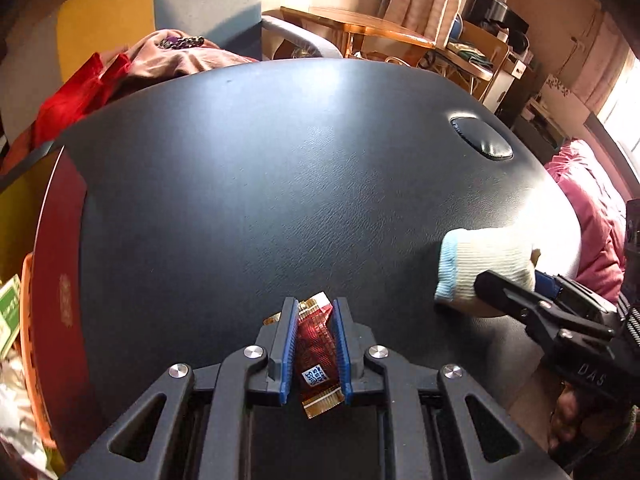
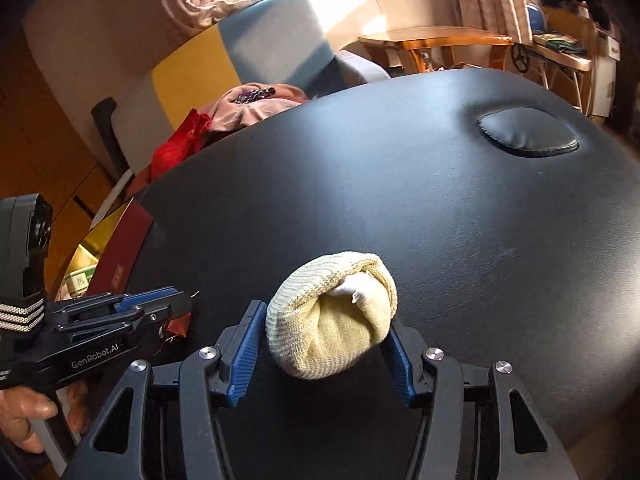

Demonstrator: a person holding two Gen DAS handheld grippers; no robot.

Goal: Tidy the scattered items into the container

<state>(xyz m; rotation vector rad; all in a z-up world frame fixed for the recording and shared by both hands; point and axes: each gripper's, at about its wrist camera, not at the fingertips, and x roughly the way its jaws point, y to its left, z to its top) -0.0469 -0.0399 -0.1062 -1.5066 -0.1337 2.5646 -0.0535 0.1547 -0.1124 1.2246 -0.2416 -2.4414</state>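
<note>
Carrying step: the left gripper (image 1: 316,350), nearly closed, pinches a red-brown snack sachet (image 1: 316,344) and the right gripper (image 2: 324,354), half-spread, clasps a rolled cream sock (image 2: 332,316) above the black padded table (image 1: 280,168); next, presumably, both go to the orange-rimmed container (image 1: 28,320) at its left edge.

Strong window light ahead glares on black tabletop (image 1: 280,160); foreground shadowed, sharp; heavy fisheye bending, dark corners.
</note>
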